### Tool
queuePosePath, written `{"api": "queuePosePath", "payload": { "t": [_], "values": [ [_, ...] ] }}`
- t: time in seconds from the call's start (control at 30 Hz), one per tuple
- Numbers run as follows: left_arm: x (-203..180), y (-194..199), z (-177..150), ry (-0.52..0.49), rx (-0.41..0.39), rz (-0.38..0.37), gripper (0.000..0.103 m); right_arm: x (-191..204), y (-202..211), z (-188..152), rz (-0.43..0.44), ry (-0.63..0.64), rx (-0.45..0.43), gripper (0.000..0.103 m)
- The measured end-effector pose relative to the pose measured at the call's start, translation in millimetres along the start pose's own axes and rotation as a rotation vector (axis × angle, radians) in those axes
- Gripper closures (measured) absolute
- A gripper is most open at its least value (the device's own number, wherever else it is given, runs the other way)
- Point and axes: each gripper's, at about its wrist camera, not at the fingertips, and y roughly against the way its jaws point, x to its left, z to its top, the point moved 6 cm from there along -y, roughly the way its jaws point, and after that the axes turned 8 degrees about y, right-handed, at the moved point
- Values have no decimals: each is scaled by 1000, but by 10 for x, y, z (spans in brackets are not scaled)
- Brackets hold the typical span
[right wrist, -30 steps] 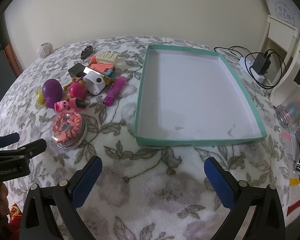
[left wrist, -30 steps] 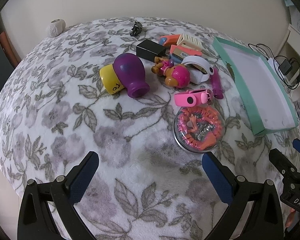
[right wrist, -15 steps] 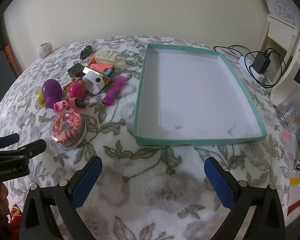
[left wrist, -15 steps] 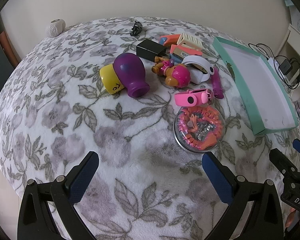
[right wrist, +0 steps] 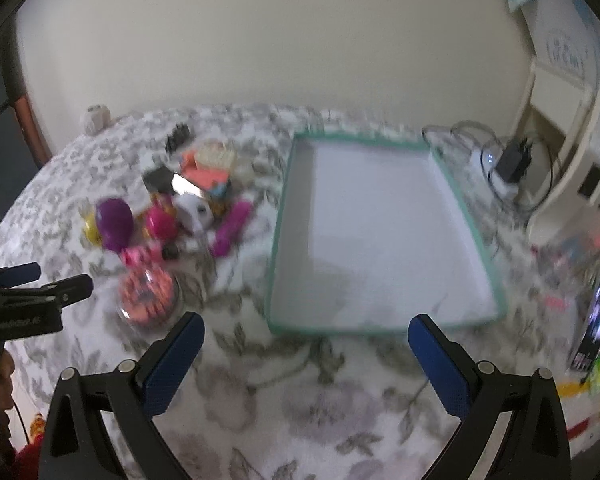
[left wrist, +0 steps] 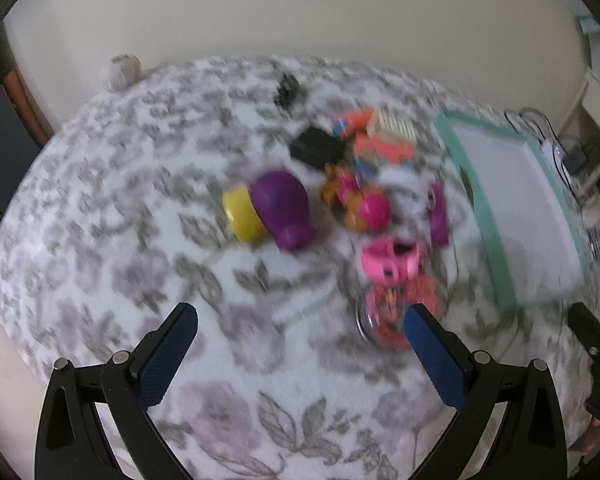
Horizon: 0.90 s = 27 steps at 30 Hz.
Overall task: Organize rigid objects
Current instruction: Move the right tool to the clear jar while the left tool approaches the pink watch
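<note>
Both views are motion-blurred. A heap of small toys lies on the floral blanket: a purple and yellow toy [left wrist: 278, 210], a pink round figure [left wrist: 370, 210], a pink clip toy [left wrist: 390, 264], a clear dome of orange pieces [left wrist: 396, 312], a black block [left wrist: 314, 148]. A teal tray [right wrist: 380, 236] with a white floor lies right of the heap, empty. My left gripper [left wrist: 300, 320] is open and empty, near the dome. My right gripper [right wrist: 306, 330] is open and empty at the tray's near rim.
A charger and cables [right wrist: 508, 168] lie beyond the tray by a white shelf. A clear jar [right wrist: 572, 248] and a phone [right wrist: 596, 312] sit at the right. A small white ball [left wrist: 122, 68] rests at the far blanket edge by the wall.
Both grippers have tilted up and moved forward; the toys and tray now sit lower in both views and are blurred. Both jaws stay open.
</note>
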Motion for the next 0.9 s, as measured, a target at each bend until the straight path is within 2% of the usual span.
{"api": "queuePosePath", "payload": {
  "t": [0.07, 0.17, 0.3, 0.37, 0.53, 0.7, 0.8, 0.9],
  "values": [
    [31, 104, 167, 30, -18, -6, 0, -12, 84, 209, 24, -13, -17, 0],
    [79, 236, 395, 105, -14, -61, 0, 4, 156, 459, 49, -32, -22, 0],
    [55, 285, 561, 174, -11, -117, 0, 75, 127, 636, 50, -57, 9, 0],
    [54, 242, 576, 213, 9, -129, 0, 115, 57, 657, 79, -93, 33, 0],
    [177, 35, 524, 313, 68, -71, 0, 274, -217, 595, 109, -124, 90, 0],
    [443, -168, 485, 453, 119, 4, 0, 493, -508, 526, 95, -58, 149, 0],
    [479, -223, 533, 441, 94, 22, 0, 621, -673, 512, 118, -31, 184, 0],
    [496, -377, 550, 437, 112, 13, 0, 760, -813, 474, 162, -18, 220, 0]
  ]
}}
